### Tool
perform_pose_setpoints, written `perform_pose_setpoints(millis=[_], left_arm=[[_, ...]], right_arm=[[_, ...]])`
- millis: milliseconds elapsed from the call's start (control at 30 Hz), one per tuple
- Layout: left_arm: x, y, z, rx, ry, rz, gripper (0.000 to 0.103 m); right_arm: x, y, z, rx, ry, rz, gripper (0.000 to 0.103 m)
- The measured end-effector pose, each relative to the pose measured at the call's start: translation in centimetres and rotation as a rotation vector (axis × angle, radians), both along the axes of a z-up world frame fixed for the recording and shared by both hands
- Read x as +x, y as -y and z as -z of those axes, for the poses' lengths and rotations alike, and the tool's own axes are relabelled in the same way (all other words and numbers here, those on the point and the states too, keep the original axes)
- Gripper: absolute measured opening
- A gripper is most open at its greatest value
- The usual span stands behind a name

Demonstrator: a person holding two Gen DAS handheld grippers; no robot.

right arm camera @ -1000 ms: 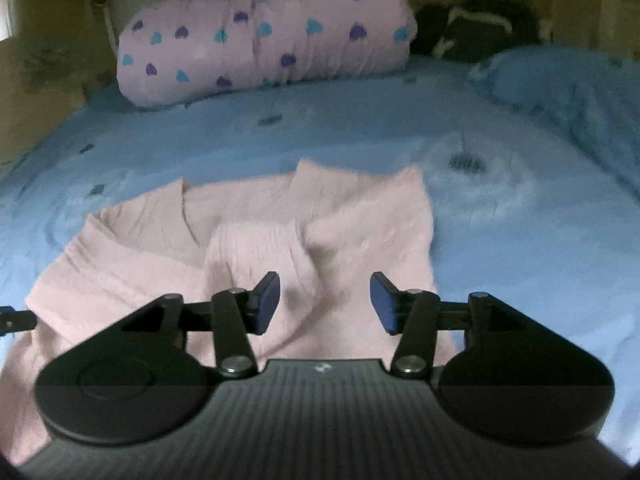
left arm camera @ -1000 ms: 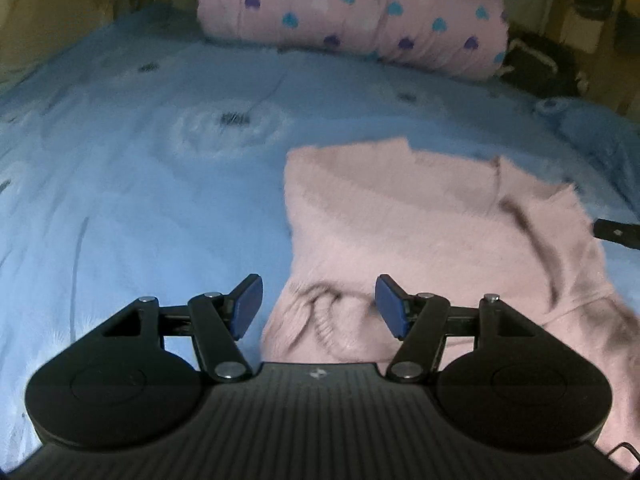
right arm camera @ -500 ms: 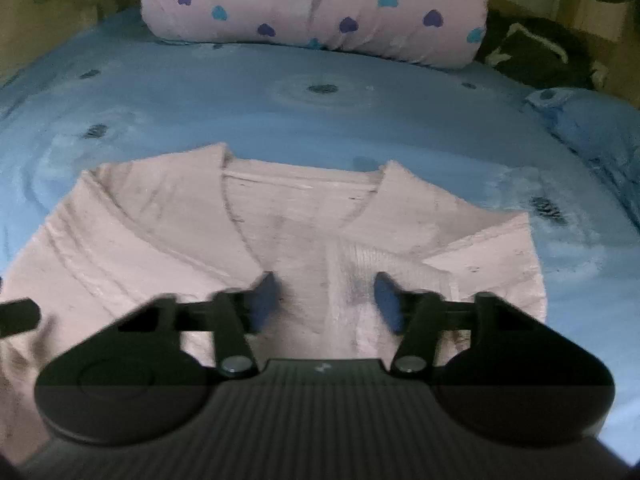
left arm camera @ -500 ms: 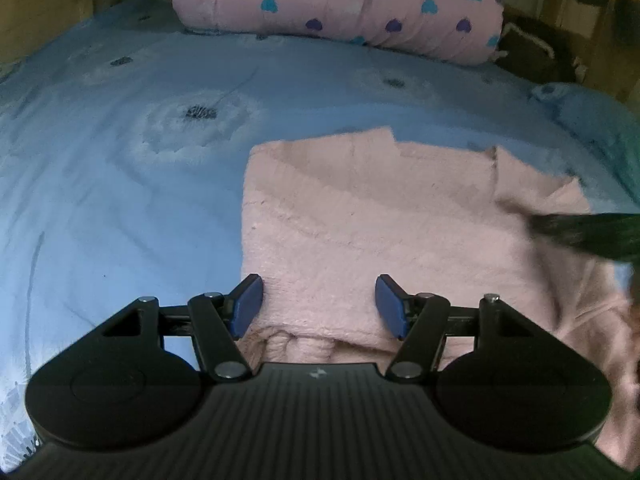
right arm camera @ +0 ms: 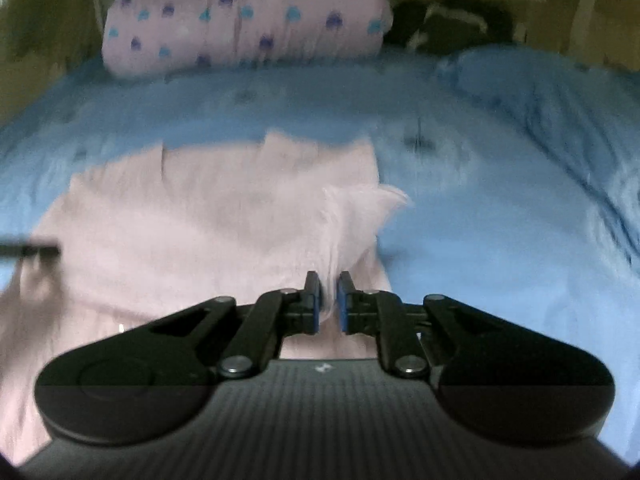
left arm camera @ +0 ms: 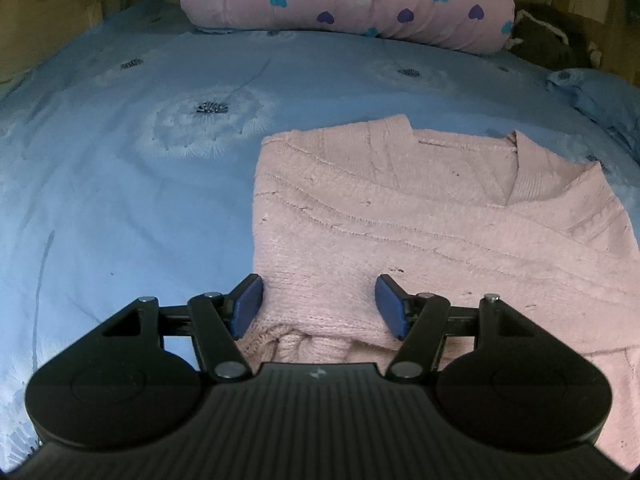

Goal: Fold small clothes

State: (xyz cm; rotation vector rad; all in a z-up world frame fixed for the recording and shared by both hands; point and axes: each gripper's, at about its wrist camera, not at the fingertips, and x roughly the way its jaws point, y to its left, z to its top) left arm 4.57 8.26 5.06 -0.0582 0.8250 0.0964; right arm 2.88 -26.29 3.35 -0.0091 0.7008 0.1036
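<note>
My right fingers (right arm camera: 329,300) pinch the pink sweater (right arm camera: 208,224) on the bed (right arm camera: 460,216); my left fingers (left arm camera: 318,306) hang open over it.

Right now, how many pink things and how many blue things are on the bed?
Pink: 2, the pink sweater and the heart-print bundle.
Blue: 2, the blue bedspread and the blue pillow.
Total: 4
</note>
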Motion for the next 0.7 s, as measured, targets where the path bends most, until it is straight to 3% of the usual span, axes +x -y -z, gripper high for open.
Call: perform_pose_setpoints(millis=[133,233,367,467,500,700], left_arm=[[-0.1,-0.4,0.0,-0.022,-0.002,-0.007,0.068],[-0.1,-0.5,-0.2,-0.04,-0.005,-0.016,0.068],[-0.6,-0.4,-0.7,-0.034,-0.014,-0.003,0.068],[-2.1,-0.8,-1.5,-0.039,0.009,0.034,0.068],[-2.7,-1.0,-1.6,-0.042,0.013,0.046,0.068],[-3.5,-2.0,-1.0,-0.03,-0.025,0.058,0.068]], right_arm=[[-1.3,1.1,1.5,0.027,-0.14,-0.017,0.019],[-1.8,1.4,0.6,0.084,-0.198,-0.045,0.019],[-1.5,0.0,-2.2,0.132,-0.131,-0.119,0.021],[0.7,-1.5,-3.1,0.132,-0.052,-0.166,0.055],[1.9,-2.2,-3.0,0.138,-0.04,-0.181,0.06],[8.3,-5.4,-0.7,0.115,-0.059,-0.264,0.058]])
